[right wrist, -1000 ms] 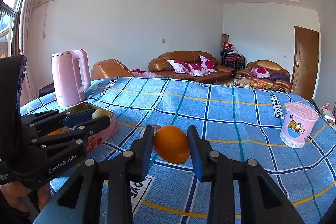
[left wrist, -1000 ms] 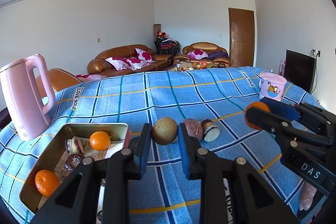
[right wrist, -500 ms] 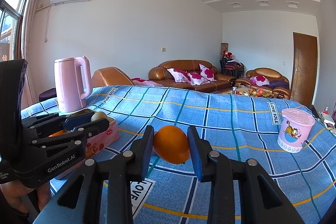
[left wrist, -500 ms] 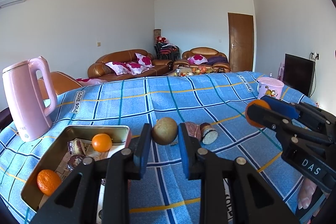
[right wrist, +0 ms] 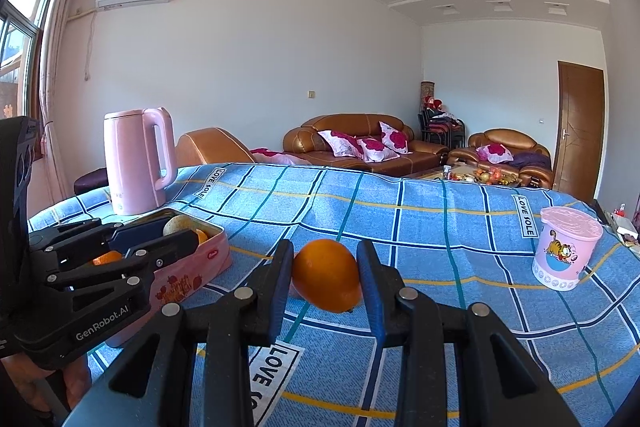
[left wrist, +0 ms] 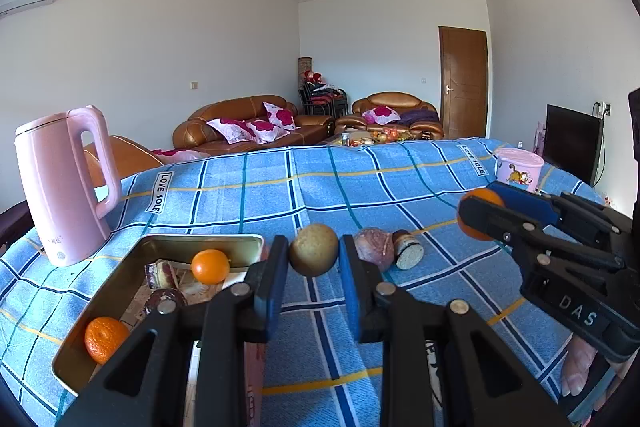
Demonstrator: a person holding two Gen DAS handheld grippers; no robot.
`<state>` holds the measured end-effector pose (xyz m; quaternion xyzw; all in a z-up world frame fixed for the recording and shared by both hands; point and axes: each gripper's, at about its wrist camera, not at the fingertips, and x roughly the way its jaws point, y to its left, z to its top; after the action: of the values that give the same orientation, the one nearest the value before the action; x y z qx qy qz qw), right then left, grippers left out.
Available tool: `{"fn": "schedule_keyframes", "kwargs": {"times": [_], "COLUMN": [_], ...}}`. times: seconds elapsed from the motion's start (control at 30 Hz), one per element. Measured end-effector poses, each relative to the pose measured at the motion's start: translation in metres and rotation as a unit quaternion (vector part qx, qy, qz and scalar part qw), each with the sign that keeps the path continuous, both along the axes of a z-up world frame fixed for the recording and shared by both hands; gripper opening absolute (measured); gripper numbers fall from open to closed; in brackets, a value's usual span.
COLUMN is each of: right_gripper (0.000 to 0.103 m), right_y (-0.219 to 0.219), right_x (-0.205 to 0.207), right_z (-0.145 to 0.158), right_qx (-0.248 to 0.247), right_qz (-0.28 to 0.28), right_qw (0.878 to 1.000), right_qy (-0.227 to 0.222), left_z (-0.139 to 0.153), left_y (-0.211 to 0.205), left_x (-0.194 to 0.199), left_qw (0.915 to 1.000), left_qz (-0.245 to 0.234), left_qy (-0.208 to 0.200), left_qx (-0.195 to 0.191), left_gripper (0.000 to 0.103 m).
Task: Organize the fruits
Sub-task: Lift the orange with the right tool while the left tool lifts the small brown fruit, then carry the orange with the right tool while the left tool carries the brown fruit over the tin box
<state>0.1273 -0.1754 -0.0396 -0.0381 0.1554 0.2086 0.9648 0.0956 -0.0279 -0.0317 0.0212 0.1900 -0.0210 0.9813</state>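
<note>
Both jaws are closed on fruit. Left gripper [left wrist: 314, 257] holds a brown round fruit [left wrist: 314, 254] between its blue pads, above the blue checked cloth [left wrist: 360, 195]. Right gripper [right wrist: 325, 277] holds an orange [right wrist: 327, 275] in the same way, its pads pressing on both sides of it, and the orange hangs a little tilted over the cloth.

To the left of the left jaws and a bit below them is the tin [left wrist: 132, 267], open, with two small oranges inside: one [left wrist: 210, 266] near the far wall, one [left wrist: 105, 339] in the near corner. Between these two lie some dark wrapped pieces [left wrist: 162, 285], what they are is not clear. Just behind the right finger of the left gripper, on the cloth, rest a purplish fruit [left wrist: 374, 253] and next to it a small cut piece [left wrist: 408, 255] with a pale face. Far left of the jaws stands a pink kettle [left wrist: 64, 187], upright, beside the tin. Far to the right, behind the right gripper, stands a pink cup [left wrist: 518, 169].

From the right wrist view the left gripper is at the left, over the tin, and the cup is well apart to the right of the jaws
</note>
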Motion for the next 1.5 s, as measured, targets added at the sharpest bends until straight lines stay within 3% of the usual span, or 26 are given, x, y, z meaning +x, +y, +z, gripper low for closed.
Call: {"fn": "schedule_keyframes", "kwargs": {"times": [0.87, 1.5], "right_gripper": [0.035, 0.035], "right_y": [0.095, 0.136], "right_x": [0.004, 0.016], "right_z": [-0.004, -0.004], "right_qx": [-0.036, -0.045], "right_qz": [0.076, 0.108], "right_qw": [0.996, 0.993], "right_qy": [0.016, 0.025], "left_z": [-0.005, -0.011], "left_y": [0.075, 0.110], "left_x": [-0.004, 0.001], "left_qw": [0.9972, 0.9931], "left_qz": [0.063, 0.096], "left_qy": [0.030, 0.058], "left_qx": [-0.027, -0.036], "left_gripper": [0.027, 0.027]}}
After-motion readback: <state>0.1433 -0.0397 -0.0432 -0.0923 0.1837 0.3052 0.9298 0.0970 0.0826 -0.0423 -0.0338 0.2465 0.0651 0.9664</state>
